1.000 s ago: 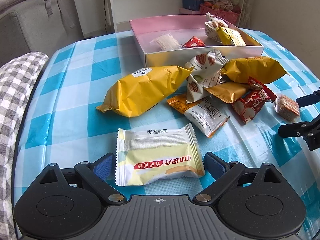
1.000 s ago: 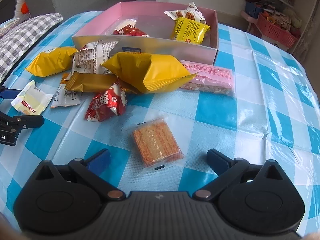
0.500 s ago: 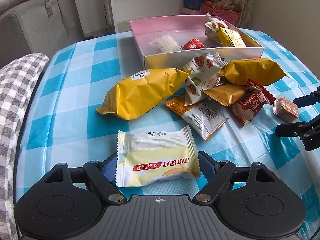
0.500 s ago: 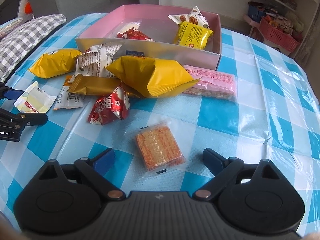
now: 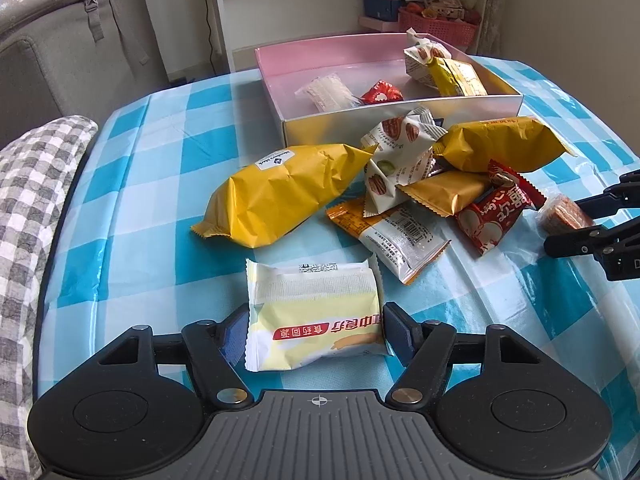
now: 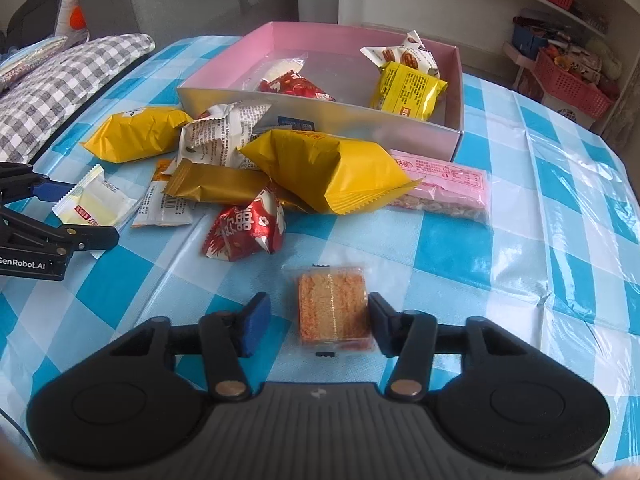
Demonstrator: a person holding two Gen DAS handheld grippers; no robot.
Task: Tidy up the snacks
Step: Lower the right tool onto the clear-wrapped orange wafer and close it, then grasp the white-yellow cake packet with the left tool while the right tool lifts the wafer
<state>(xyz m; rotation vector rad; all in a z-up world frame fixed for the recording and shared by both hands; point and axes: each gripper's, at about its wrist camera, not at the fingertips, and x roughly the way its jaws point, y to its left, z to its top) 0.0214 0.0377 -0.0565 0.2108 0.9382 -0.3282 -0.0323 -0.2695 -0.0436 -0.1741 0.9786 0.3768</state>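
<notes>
A pale yellow snack packet (image 5: 314,316) lies on the checked tablecloth between the fingers of my left gripper (image 5: 316,338), whose pads touch both its sides. A clear-wrapped orange cracker (image 6: 333,310) lies between the fingers of my right gripper (image 6: 316,322); the right pad touches it and the left pad stands apart. A pink box (image 5: 400,120) at the back holds several snacks. A pile of yellow, white and red packets (image 5: 420,184) lies in front of it.
A pink nut bar packet (image 6: 444,184) lies right of the pile by the box corner. A grey checked cushion (image 5: 28,208) borders the table's left edge. A shelf and a red basket (image 5: 436,26) stand behind the table.
Both grippers have closed in. The left fingers have come onto the pale yellow packet. The right fingers have narrowed around the cracker, which has shifted against the right finger.
</notes>
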